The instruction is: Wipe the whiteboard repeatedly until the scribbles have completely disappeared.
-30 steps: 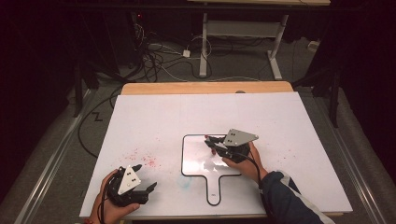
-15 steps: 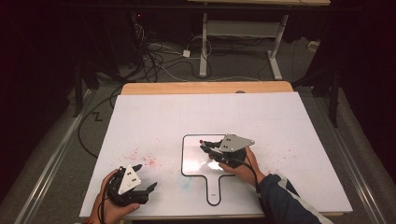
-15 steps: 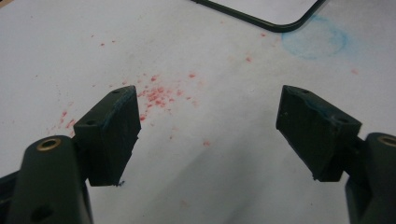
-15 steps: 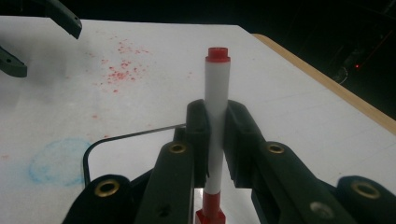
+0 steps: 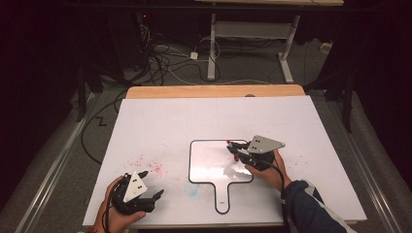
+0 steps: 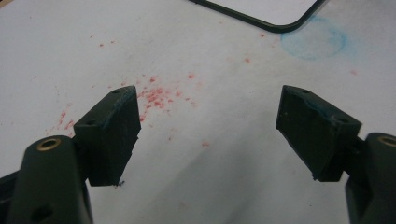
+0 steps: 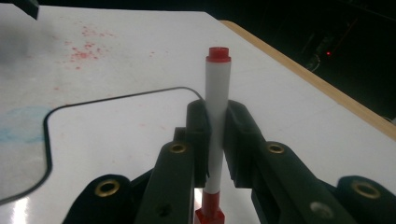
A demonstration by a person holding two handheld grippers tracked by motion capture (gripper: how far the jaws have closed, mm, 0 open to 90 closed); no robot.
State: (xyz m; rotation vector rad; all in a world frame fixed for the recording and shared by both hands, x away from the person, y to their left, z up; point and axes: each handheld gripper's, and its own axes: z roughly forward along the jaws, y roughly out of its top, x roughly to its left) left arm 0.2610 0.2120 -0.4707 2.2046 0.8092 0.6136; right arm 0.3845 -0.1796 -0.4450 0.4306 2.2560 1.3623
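Note:
A small handheld whiteboard (image 5: 214,165) with a black rim and a short handle lies near the table's front middle. My right gripper (image 5: 233,149) hovers over the board's right part, shut on a white marker (image 7: 216,116) with red ends. The marker stands upright between the jaws in the right gripper view, one red end on top. My left gripper (image 5: 149,184) rests at the front left of the table, its jaws wide apart with nothing between them (image 6: 208,135). Below it are red specks on the white table.
The white table top (image 5: 194,121) has red speckles (image 5: 145,162) left of the board and a faint blue smudge (image 6: 313,42) near the board's corner. A wooden edge (image 5: 214,91) runs along the far side. Cables and a desk frame lie on the floor beyond.
My right gripper with the marker has shifted across the board's right part, first toward the person, then back right. The left gripper has stayed put.

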